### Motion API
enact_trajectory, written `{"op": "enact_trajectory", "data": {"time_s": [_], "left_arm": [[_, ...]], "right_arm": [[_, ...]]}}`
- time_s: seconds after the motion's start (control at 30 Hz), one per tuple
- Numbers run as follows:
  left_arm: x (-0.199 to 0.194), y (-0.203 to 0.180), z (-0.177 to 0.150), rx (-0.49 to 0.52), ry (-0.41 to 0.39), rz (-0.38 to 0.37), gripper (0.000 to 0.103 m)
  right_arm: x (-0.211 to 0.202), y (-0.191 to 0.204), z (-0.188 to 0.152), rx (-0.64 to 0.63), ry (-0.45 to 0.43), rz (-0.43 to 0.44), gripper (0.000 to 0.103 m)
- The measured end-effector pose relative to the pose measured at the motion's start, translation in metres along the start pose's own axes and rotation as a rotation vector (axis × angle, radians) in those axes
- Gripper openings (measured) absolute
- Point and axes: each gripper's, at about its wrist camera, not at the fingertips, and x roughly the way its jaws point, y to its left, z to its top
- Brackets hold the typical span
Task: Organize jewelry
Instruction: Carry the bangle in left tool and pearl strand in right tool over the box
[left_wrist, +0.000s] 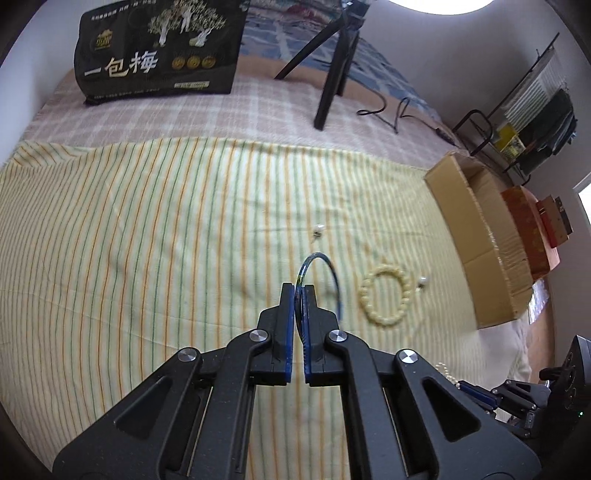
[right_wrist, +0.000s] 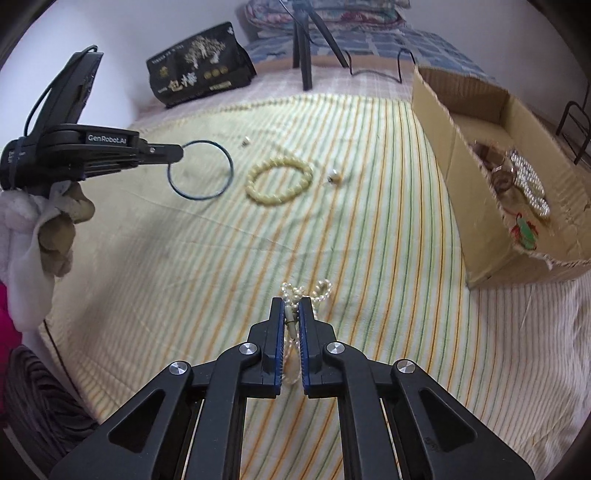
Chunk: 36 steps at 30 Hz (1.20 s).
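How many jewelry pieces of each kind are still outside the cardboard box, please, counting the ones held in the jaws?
Thin dark bangle, held by the left gripper: 1
Yellow bead bracelet on the striped cloth: 1
Pearl strand, held by the right gripper: 1
Small pearl earrings on the cloth: 2
Total: 5

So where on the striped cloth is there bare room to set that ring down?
Bare cloth lies left of the right gripper with its pearl strand, below the left gripper holding the dark ring. Crowded: the beaded bracelet, the earrings and the cardboard box.
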Motion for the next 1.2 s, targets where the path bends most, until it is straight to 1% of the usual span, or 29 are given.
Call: {"op": "enact_trajectory", "data": {"time_s": [0.47,0.73,1.0,1.2], "left_arm": [[-0.034,-0.026,-0.002,0.024,-0.057,-0.063,0.001],[-0.052,-0.045,0.000,0.048,-0.089,-0.111,0.001],[-0.072,-0.074,0.005,0.069,-0.126,-0.178,0.001],[-0.082,-0.103,0.010,0.081,-0.148,-0.236,0.001]], "right_arm": [[-0.035,0.000,0.013,0.027,-0.103,0.028,0.006],[-0.070,-0.008,0.024,0.051,-0.198,0.033,0.005],[-0.110,-0.019,0.041,0.085,-0.307,0.025,0.005],[-0.130,-0.036,0.051,0.128,-0.373,0.014,0.005]]}}
